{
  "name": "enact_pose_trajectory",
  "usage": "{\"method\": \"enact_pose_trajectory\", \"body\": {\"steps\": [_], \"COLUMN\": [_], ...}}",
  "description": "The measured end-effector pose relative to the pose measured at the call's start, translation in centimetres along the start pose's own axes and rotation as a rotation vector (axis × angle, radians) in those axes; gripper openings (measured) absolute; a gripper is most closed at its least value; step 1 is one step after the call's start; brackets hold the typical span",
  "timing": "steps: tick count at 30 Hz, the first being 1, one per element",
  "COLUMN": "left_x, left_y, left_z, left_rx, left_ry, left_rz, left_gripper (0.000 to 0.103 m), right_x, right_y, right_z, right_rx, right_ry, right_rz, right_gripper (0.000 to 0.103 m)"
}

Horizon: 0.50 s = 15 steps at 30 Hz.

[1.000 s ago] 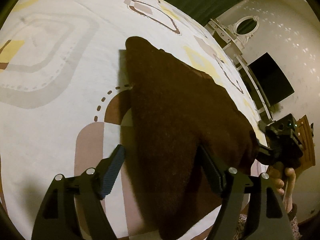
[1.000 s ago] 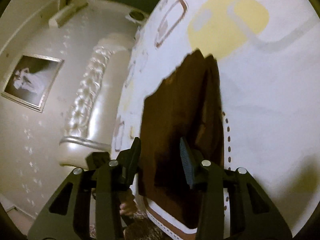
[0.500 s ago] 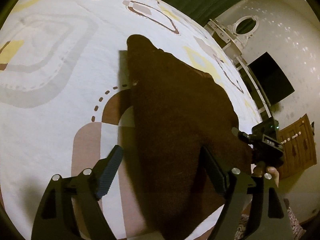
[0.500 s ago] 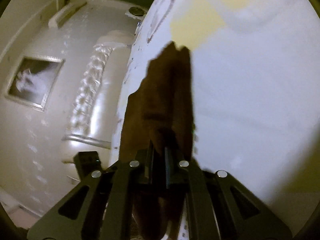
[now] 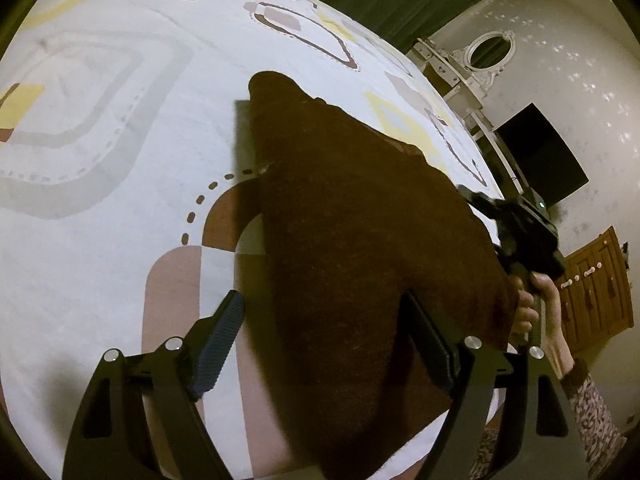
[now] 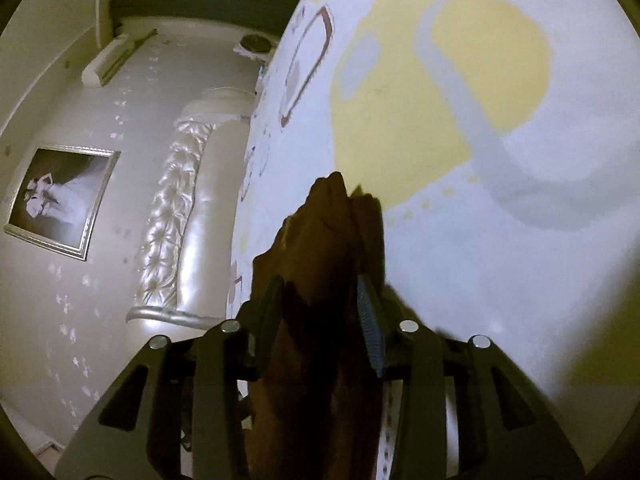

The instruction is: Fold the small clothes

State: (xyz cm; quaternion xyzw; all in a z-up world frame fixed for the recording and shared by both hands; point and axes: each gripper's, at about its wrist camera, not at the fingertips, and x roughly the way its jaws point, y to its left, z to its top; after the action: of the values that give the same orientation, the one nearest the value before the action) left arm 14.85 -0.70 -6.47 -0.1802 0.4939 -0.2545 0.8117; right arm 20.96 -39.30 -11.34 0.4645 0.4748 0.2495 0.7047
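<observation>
A dark brown garment (image 5: 360, 248) is being shown across the centre and lower right of the left wrist view, lying on a white bedspread (image 5: 100, 240) patterned with yellow, grey and brown shapes. The left gripper (image 5: 324, 344) is being held at the bottom of the frame with its fingers spread wide; the garment's near edge is passing between them, and no grip is being made. At the right edge of that view the right gripper (image 5: 520, 232) is being carried at the garment's right border by a hand (image 5: 536, 308).

In the right wrist view the garment (image 6: 332, 264) is being shown bunched in the lower centre, standing up between the right gripper's (image 6: 320, 308) fingers. These are being kept at a narrow spread, flanking the cloth on both sides; whether it is being pinched cannot be told. A tufted headboard (image 6: 180, 208) and a framed picture (image 6: 60, 196) are being seen at the left. No containers are being shown.
</observation>
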Motion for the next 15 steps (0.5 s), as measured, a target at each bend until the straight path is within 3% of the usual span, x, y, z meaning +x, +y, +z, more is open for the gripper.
{"method": "enact_pose_trajectory", "body": {"steps": [3,9,12,13,14,15], "left_x": [0.0,0.0,0.0,0.0,0.0,0.0], "left_y": [0.1,0.0,0.0,0.0,0.0,0.0], "left_z": [-0.1,0.0,0.0,0.0,0.0,-0.1], "left_rx": [0.002,0.008,0.005,0.005,0.005,0.004], "left_ry": [0.000,0.000,0.000,0.000,0.000,-0.002], "left_rz": [-0.005,0.002,-0.002,-0.003,-0.004,-0.005], "left_gripper": [0.081,0.083,0.083,0.083,0.083,0.083], "right_x": [1.1,0.7,-1.3,-1.8,-2.6,-3.0], "right_y": [0.2,-0.7,-0.1,0.0,0.3,0.6], "right_z": [0.5,0.7,-1.1,-1.5,-2.8,-3.7], "right_rx": [-0.049,0.000,0.004,0.002,-0.002,-0.011], "right_ry": [0.011,0.012,-0.008,-0.008,-0.005,0.001], "right_rz": [-0.102,-0.073,-0.060,-0.054,-0.050,-0.044], "right_gripper": [0.010,0.014,0.033,0.048,0.056,0.058]}}
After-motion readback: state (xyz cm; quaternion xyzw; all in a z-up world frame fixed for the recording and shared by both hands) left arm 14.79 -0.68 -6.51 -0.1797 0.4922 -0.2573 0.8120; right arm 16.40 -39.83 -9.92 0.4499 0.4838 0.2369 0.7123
